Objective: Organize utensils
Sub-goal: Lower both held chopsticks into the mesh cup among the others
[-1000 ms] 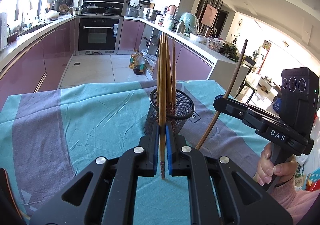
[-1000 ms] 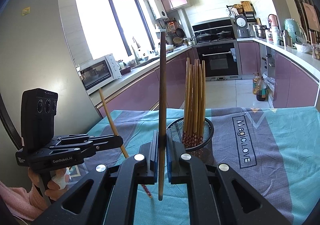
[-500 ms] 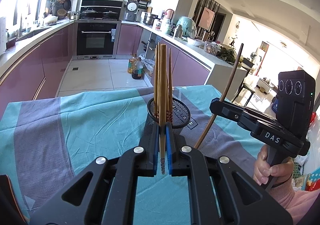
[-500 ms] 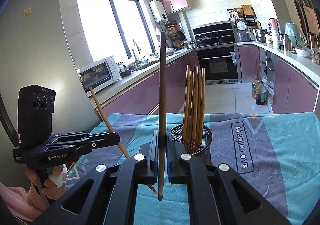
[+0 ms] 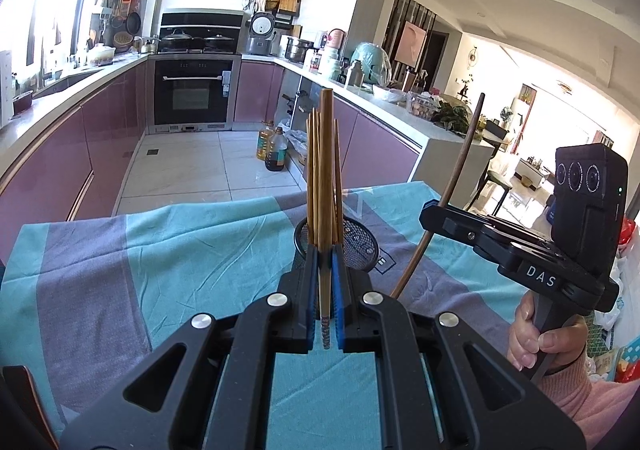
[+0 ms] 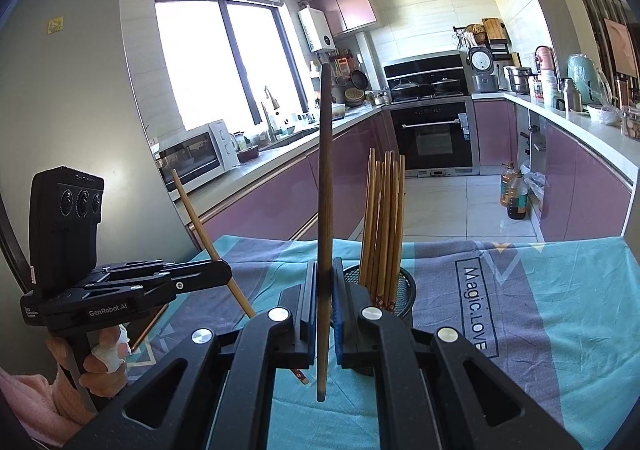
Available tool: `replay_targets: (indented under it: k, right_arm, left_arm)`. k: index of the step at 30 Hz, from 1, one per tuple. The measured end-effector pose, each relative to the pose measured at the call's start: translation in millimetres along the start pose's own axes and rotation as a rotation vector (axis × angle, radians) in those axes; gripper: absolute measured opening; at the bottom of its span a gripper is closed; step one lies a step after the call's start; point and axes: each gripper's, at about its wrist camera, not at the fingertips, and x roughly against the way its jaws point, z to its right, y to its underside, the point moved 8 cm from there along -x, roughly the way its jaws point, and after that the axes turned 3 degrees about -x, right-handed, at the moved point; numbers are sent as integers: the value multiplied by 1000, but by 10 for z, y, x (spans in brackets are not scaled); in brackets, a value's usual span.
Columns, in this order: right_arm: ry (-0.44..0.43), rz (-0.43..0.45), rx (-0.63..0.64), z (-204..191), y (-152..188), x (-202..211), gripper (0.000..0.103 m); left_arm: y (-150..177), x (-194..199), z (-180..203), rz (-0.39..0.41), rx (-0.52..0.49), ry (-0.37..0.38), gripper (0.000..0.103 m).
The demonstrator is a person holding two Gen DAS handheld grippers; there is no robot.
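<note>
A black mesh holder (image 5: 360,246) (image 6: 406,290) stands on the tablecloth with several light wooden chopsticks (image 6: 384,218) upright in it. My left gripper (image 5: 325,250) is shut on one light chopstick (image 5: 326,154), held upright just in front of the holder; its patterned tip hangs below the pads. In the right wrist view the same gripper (image 6: 228,274) shows at the left with that chopstick (image 6: 200,226) slanted. My right gripper (image 6: 325,270) is shut on a dark brown chopstick (image 6: 325,170), upright, left of the holder. It also appears at the right in the left wrist view (image 5: 430,216).
A teal and grey tablecloth (image 5: 160,250) covers the table, printed with "Magic LOVE" (image 6: 474,306). Behind are purple kitchen cabinets, an oven (image 5: 190,94) and oil bottles (image 5: 274,150) on the floor. A person's hands in pink sleeves hold both handles.
My left gripper has risen with its chopstick, so the holder now sits lower behind the fingers. The right gripper and its dark chopstick have stayed nearly still.
</note>
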Motion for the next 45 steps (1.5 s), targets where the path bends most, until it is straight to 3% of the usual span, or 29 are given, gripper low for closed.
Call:
replay_targets:
  k: [29, 45]
  right_arm:
    - [-4, 71, 31, -51, -407, 40, 6]
    - [21, 88, 34, 0, -522, -25, 6]
  left_arm:
    - [-627, 344, 238, 143, -36, 25, 7]
    - [-669, 318, 256, 153, -45, 14, 7]
